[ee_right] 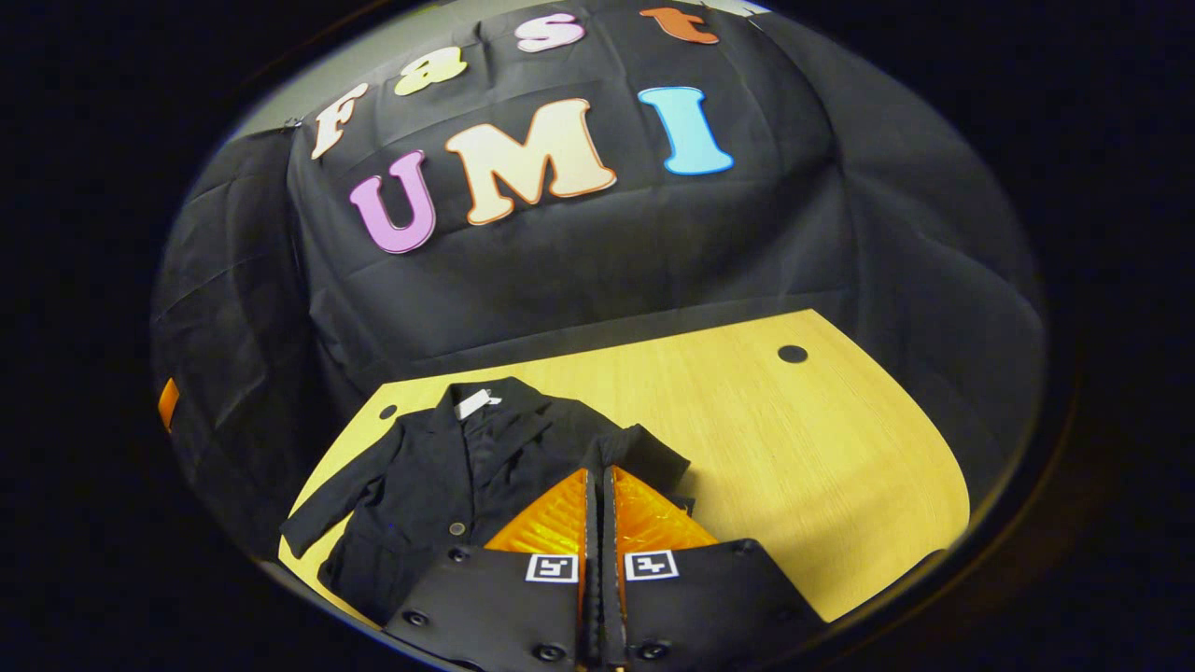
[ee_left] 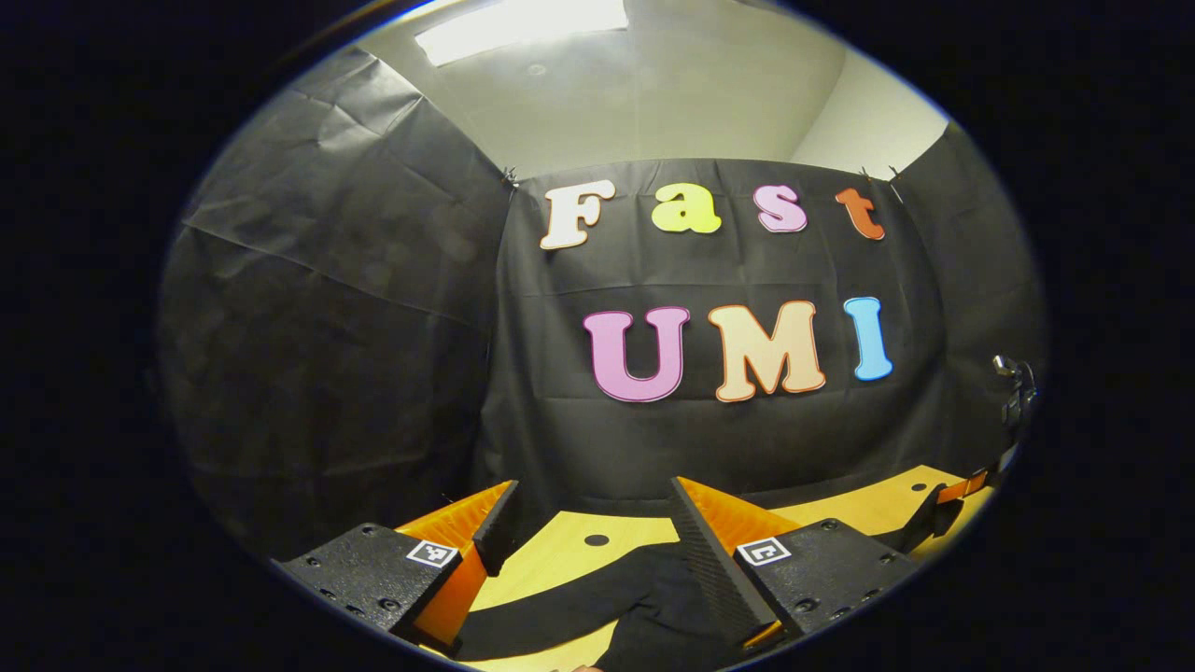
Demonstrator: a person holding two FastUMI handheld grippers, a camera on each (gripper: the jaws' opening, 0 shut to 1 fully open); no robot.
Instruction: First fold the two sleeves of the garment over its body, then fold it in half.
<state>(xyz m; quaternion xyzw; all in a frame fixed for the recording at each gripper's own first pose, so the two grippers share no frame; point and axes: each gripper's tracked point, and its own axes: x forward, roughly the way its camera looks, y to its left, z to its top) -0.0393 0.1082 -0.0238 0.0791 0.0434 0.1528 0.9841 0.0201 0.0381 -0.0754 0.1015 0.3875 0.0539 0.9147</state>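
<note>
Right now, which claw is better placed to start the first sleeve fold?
Left, probably. The left claw is open, straddling a black sleeve on the table. The right claw is shut above the jacket and would have to open first.

Left gripper [ee_left: 590, 523]: two wedge-shaped fingers with ribbed inner faces, each mounted on a black textured block fastened with round screws and bearing a small square black-and-white marker tag on top. Right gripper [ee_right: 597, 509]: same pattern, two ribbed wedge fingers on black screw-fastened blocks, one square marker tag per block, set side by side.
</note>
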